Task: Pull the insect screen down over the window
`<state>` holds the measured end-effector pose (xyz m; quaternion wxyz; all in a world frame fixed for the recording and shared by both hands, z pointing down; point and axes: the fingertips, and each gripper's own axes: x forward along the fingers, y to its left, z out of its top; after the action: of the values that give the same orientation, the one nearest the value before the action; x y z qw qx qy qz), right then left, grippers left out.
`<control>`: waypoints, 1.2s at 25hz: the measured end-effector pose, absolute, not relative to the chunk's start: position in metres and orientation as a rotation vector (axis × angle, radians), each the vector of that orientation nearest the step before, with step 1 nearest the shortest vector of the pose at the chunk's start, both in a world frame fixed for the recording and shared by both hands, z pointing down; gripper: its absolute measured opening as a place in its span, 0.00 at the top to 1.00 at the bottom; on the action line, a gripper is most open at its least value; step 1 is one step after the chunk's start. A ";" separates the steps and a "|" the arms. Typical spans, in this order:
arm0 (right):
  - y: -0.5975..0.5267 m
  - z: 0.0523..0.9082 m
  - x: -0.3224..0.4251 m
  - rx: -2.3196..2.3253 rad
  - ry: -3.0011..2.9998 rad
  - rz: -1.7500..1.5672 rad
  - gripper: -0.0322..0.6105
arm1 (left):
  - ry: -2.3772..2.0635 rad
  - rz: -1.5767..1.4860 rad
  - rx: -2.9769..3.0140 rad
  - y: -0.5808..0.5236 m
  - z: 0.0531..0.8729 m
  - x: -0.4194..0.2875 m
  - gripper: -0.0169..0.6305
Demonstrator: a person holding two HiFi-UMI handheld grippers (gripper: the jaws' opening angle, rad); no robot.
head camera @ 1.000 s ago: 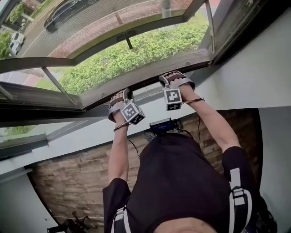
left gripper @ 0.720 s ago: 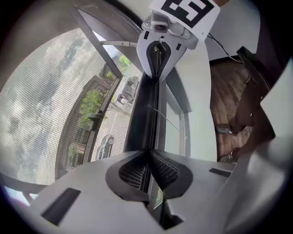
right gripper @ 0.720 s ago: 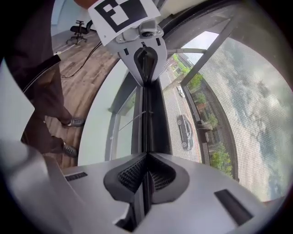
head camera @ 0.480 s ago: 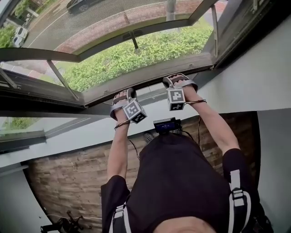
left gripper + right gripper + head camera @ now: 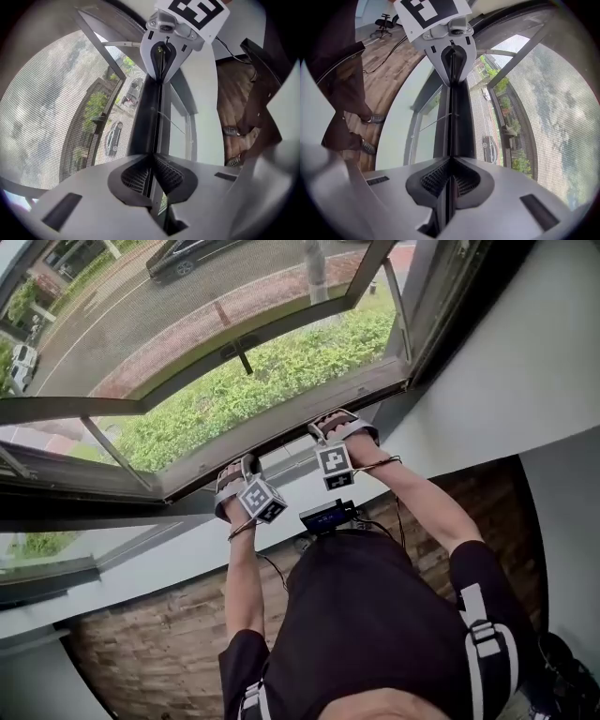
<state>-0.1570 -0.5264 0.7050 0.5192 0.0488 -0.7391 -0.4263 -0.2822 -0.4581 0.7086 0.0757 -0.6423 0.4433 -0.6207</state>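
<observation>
The insect screen's mesh point(image 5: 187, 324) covers the window opening, and its dark bottom bar point(image 5: 281, 432) lies low along the white sill point(image 5: 187, 531). My left gripper point(image 5: 234, 470) and right gripper point(image 5: 339, 423) both grip that bar, a hand's width apart. In the left gripper view the ribbed pads of the left gripper point(image 5: 152, 157) pinch the bar's thin lip point(image 5: 146, 117); its jaws have just been opening a little, with the lip still between them. The right gripper point(image 5: 450, 161) is shut on the same bar point(image 5: 457, 117). Each gripper shows in the other's view, the right one point(image 5: 161, 51) and the left one point(image 5: 451, 56).
Beyond the mesh an outward-opened casement frame point(image 5: 234, 334) hangs over a green hedge point(image 5: 281, 371) and a street with a parked car point(image 5: 192, 254). A brick wall point(image 5: 141, 634) runs below the sill. A white wall point(image 5: 525, 362) stands at the right. An office chair point(image 5: 385, 21) stands on the wood floor.
The head view has swung, showing more of the street and putting the grippers lower in the picture. Both grippers stay on the bar at the same spots.
</observation>
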 end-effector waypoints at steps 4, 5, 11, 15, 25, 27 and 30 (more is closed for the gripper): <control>-0.526 0.703 -0.154 0.127 -1.762 -1.025 0.92 | 1.351 -1.855 -1.934 -0.456 0.703 -0.280 0.92; -0.524 0.703 -0.152 0.130 -1.768 -1.018 0.92 | 1.365 -1.850 -1.941 -0.454 0.701 -0.279 0.91; -0.525 0.694 -0.146 0.164 -1.838 -0.948 0.92 | 1.667 -1.660 -2.070 -0.443 0.677 -0.282 0.91; -0.533 0.679 -0.126 0.259 -1.951 -0.856 0.92 | 1.952 -1.378 -2.276 -0.428 0.660 -0.271 0.91; -0.508 0.641 -0.107 0.373 -2.404 -0.412 0.92 | 2.650 -0.458 -2.363 -0.309 0.611 -0.265 0.91; -0.498 0.632 -0.098 0.419 -2.429 -0.360 0.92 | 2.659 -0.373 -2.331 -0.290 0.596 -0.270 0.91; -0.478 0.621 -0.079 0.501 -2.462 -0.316 0.92 | 2.637 -0.186 -2.308 -0.267 0.566 -0.277 0.91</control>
<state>-0.0793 -0.4779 0.6214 0.2997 0.1889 -0.9275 -0.1192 -0.2767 -0.2671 0.5664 -0.1825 -0.6466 0.7388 -0.0522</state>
